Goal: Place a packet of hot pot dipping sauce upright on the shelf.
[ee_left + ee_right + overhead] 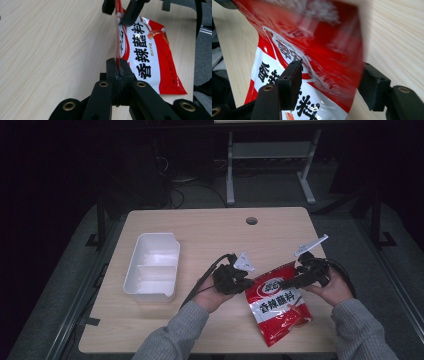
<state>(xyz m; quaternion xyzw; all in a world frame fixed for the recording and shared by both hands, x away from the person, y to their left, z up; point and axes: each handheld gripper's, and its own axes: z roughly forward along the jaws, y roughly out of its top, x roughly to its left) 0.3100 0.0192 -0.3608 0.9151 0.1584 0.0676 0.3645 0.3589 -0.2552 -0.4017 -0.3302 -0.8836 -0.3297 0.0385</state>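
Now the packet point(279, 306) is held at its top edge by the shut left gripper point(117, 72), its bottom resting on the table point(210, 227); the right gripper point(329, 82) fingers stand wide around it, untouching, and should be closed firmly before any pull

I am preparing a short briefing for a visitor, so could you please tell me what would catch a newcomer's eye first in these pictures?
The red and white packet stands out at the near right of the wooden table. The left gripper is shut on its top edge, while the right gripper has its jaws open on either side of that edge. A white two-compartment tray sits to the left, apart from the packet.
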